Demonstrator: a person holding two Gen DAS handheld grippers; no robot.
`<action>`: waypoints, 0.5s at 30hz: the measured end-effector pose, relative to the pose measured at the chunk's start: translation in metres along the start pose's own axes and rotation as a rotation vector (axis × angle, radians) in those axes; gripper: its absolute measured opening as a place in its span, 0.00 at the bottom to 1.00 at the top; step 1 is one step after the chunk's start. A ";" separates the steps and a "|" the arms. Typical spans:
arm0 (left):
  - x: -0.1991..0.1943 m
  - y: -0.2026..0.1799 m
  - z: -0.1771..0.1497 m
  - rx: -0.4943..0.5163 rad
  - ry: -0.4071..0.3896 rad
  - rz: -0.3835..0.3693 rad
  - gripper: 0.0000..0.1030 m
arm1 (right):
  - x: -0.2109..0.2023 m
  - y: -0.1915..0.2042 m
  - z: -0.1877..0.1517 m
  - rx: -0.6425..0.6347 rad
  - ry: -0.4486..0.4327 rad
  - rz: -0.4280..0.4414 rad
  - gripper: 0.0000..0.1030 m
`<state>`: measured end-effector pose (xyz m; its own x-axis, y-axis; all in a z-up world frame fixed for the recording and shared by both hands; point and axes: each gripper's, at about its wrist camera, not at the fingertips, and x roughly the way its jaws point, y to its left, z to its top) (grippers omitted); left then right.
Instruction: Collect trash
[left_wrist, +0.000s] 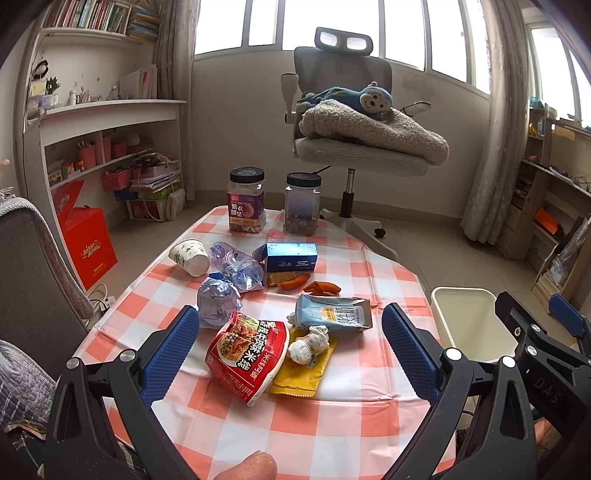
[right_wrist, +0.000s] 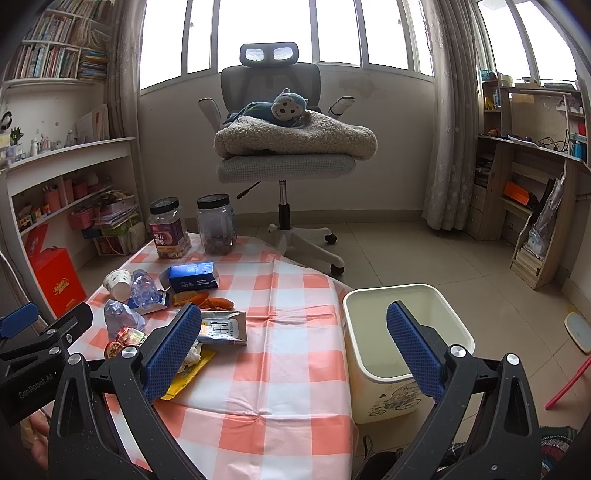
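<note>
You are in a bright room with tall windows, a bookshelf (left_wrist: 103, 122) on the left wall and an office chair (left_wrist: 347, 99) at the far side carrying a folded blanket and a blue plush monkey (left_wrist: 369, 98). In front of you stands a table (left_wrist: 332, 406) under an orange-and-white checked cloth.

The trash lies in a loose cluster on the left half of the table. Farthest back is a tipped paper cup (left_wrist: 190, 256), a crushed clear bottle (left_wrist: 236, 266) and a blue box (left_wrist: 291, 256). Just nearer lie some orange peel (left_wrist: 295, 282) and a crumpled silver-blue wrapper (left_wrist: 218, 302). Nearer still are a flattened light-blue carton (left_wrist: 334, 314), a red snack bag (left_wrist: 249, 354), and a yellow packet (left_wrist: 304, 373) with a white wad of tissue (left_wrist: 308, 343) resting on it. Two black-lidded jars (left_wrist: 246, 201) stand at the far edge, apart from the litter.

Your left gripper (left_wrist: 290, 354) is spread wide and holds nothing; it hovers over the near part of the table with the red snack bag and tissue between its blue pads. Your right gripper (right_wrist: 293, 350) is likewise spread and empty, to the right of the pile, with its right finger in front of the cream bin (right_wrist: 373, 317) that stands on the floor against the table's right edge.
</note>
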<state>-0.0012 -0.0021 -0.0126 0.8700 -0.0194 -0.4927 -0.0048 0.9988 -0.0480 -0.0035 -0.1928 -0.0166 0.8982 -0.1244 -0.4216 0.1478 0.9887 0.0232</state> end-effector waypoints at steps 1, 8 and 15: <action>0.000 0.002 0.000 -0.007 0.002 0.003 0.93 | 0.001 0.000 -0.001 0.007 0.009 0.002 0.93; 0.026 0.038 0.022 -0.102 0.124 0.049 0.93 | 0.024 0.010 0.014 0.041 0.172 0.073 0.93; 0.059 0.096 0.075 -0.289 0.200 0.011 0.93 | 0.064 0.028 0.056 -0.017 0.307 0.152 0.93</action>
<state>0.0863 0.0961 0.0192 0.7557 -0.0457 -0.6534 -0.1777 0.9459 -0.2717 0.0809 -0.1778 0.0074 0.7426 0.0526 -0.6677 0.0126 0.9956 0.0924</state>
